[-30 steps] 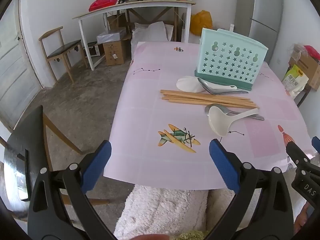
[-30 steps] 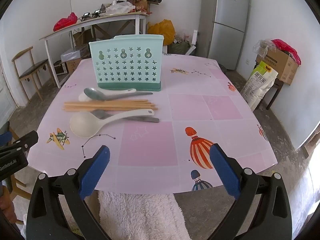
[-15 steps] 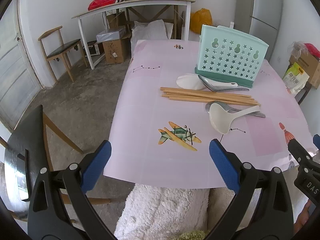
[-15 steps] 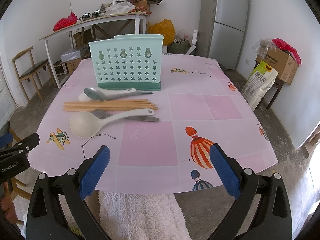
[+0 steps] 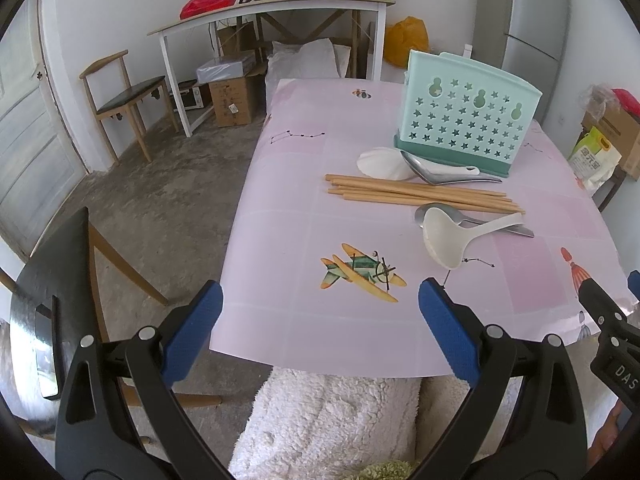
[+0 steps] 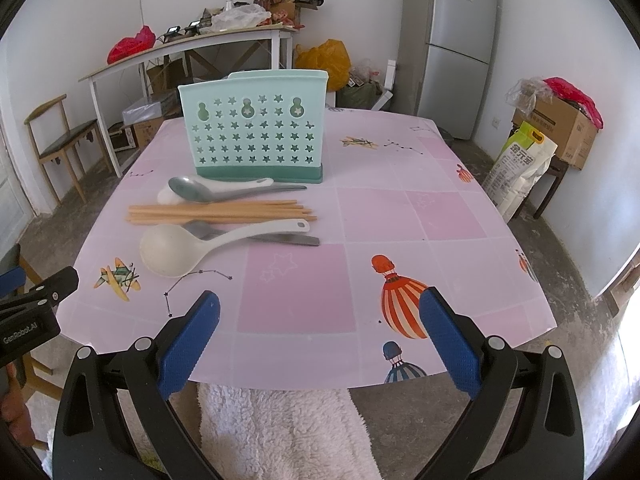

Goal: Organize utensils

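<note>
Both grippers (image 5: pixel 318 324) (image 6: pixel 320 332) agape over pink-checked table (image 6: pixel 400 216); fridge (image 6: pixel 452 44) behind.

Both fisheye views are bright with soft, even daylight. In the right wrist view, strong light blows out the lower right edge of the frame, washing the floor (image 6: pixel 576 364) there to near white. The table (image 6: pixel 404 216) shows only faint, short shadows under the utensils. Straight lines bend hard toward the edges, and black corners ring each circular picture. The centre is sharp; the blue fingers (image 5: pixel 192 332) at the bottom look slightly soft.
</note>
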